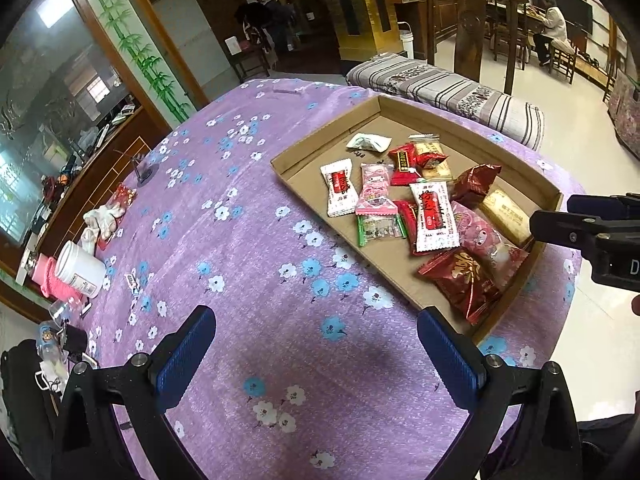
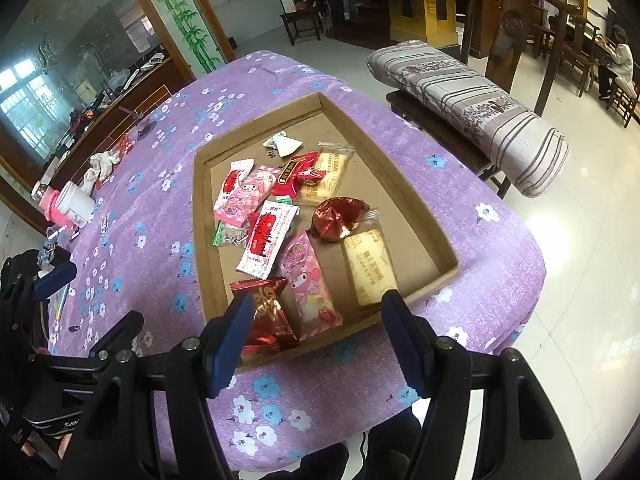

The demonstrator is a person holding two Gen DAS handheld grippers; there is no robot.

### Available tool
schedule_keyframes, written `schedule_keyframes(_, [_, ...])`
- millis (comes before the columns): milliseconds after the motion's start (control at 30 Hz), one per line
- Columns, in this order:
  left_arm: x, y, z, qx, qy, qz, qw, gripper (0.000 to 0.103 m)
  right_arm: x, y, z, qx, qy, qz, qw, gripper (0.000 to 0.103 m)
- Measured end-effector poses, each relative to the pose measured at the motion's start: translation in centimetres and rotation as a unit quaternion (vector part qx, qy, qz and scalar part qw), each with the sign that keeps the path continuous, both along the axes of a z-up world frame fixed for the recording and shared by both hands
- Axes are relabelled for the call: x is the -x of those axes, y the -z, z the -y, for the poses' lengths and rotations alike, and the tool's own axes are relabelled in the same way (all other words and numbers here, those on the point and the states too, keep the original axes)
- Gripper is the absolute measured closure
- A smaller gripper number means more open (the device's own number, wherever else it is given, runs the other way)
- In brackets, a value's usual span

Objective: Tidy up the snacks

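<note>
Hovering with fingers apart and empty, the left claw (image 1: pixel 316 354) is hanging over the purple tabletop (image 1: pixel 248 248); the right claw (image 2: pixel 316 332) is gaping, empty, above snacks (image 2: pixel 272 236) lying in the cardboard tray (image 2: pixel 202 216).

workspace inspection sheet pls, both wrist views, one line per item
surface: purple floral cloth over the table
job's things: wrapped snacks lie loose in the cardboard tray, some overlapping
clutter: white jar, pink item and gloves at the cloth's left edge
grippers: left tongs open over bare cloth; right tongs open at the tray's near end, gripping nothing
cables: nothing seen
surroundings: striped cushion on a bench, wooden chairs, a seated person far right
</note>
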State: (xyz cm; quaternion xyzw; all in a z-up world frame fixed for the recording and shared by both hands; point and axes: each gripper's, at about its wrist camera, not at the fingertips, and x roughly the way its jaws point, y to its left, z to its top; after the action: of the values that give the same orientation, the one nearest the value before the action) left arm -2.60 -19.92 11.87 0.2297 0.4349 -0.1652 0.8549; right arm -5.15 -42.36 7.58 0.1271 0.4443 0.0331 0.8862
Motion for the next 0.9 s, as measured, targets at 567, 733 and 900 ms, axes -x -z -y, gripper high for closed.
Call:
schedule_keyframes(567, [0.83, 0.02, 0.68, -0.003, 0.014, 0.002, 0.9999, 0.001, 0.21, 0.13, 0.54, -0.003, 0.005, 0.0, 1.0, 0.038])
schedule_keyframes(733, [0.92, 0.04, 0.73, -0.002, 0.016, 0.001, 0.9999, 0.001, 0.2, 0.13, 0.58, -0.003, 0.005, 0.0, 1.0, 0.038])
schedule_keyframes(900, [0.96, 0.06, 0.89, -0.001, 0.018, 0.0, 0.9998, 0.001, 0.38, 0.19, 0.97, -0.004, 0.008, -0.001, 1.0, 0.038])
